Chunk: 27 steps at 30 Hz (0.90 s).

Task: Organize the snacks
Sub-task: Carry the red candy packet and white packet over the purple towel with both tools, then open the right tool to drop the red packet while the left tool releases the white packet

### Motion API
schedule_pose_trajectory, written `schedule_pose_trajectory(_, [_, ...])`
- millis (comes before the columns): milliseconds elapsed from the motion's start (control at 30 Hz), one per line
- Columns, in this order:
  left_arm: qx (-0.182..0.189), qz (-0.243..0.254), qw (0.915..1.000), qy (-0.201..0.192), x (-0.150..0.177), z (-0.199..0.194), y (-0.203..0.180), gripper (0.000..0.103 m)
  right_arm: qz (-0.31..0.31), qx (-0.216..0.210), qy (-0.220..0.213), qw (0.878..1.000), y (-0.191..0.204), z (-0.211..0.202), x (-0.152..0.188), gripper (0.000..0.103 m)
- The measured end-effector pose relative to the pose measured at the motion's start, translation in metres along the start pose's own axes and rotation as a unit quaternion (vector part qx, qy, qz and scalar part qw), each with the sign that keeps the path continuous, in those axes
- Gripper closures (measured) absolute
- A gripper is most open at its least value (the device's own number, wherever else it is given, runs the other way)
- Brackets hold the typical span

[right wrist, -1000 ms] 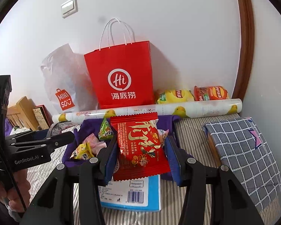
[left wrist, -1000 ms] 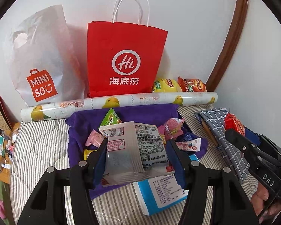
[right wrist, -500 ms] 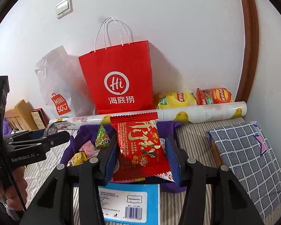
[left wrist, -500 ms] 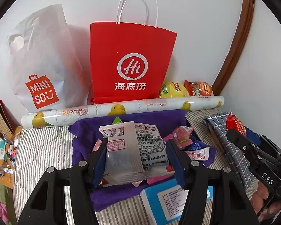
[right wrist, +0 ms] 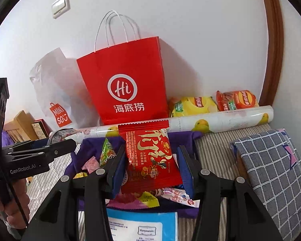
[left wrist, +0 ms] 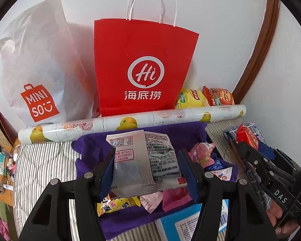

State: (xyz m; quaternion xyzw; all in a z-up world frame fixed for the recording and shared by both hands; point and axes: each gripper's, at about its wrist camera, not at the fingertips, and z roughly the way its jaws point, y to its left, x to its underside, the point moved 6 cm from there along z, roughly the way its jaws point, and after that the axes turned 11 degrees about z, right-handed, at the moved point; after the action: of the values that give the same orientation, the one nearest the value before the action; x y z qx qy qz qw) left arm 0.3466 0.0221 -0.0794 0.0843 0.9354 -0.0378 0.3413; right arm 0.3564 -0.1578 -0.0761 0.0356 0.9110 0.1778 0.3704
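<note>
Both grippers have moved closer to the red bag point(left wrist: 144, 66). Left gripper point(left wrist: 145, 168) fingers clamp a silver packet point(left wrist: 142, 160); right gripper point(right wrist: 150, 164) fingers clamp a red packet point(right wrist: 150, 158), both above the purple cloth point(left wrist: 94, 148).

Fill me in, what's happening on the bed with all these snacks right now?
A person is sorting snacks with a handheld gripper in each hand. The left gripper is shut on a silver snack packet, the right gripper on a red snack packet. Both hang over the purple cloth strewn with small sweets, facing the red paper bag against the wall.
</note>
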Motion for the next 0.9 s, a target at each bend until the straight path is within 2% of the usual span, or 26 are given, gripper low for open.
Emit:
schedule_pose_trajectory(433, [0.006, -0.01, 0.9995, 0.031, 0.009, 0.033, 0.009, 0.045, 0.009, 0.0, 0.025, 1.0, -0.005, 0.043, 0.007, 0.054])
schedule_pose_trajectory(667, [0.004, -0.011, 0.9984, 0.055, 0.017, 0.05, 0.011, 0.045, 0.016, 0.002, 0.056, 0.998, -0.012, 0.071, 0.023, 0.054])
schedule_pose_trajectory(900, [0.001, -0.005, 0.9972, 0.075, 0.023, 0.063, 0.008, 0.045, 0.003, 0.005, 0.078, 0.997, -0.01, 0.082, 0.037, 0.054])
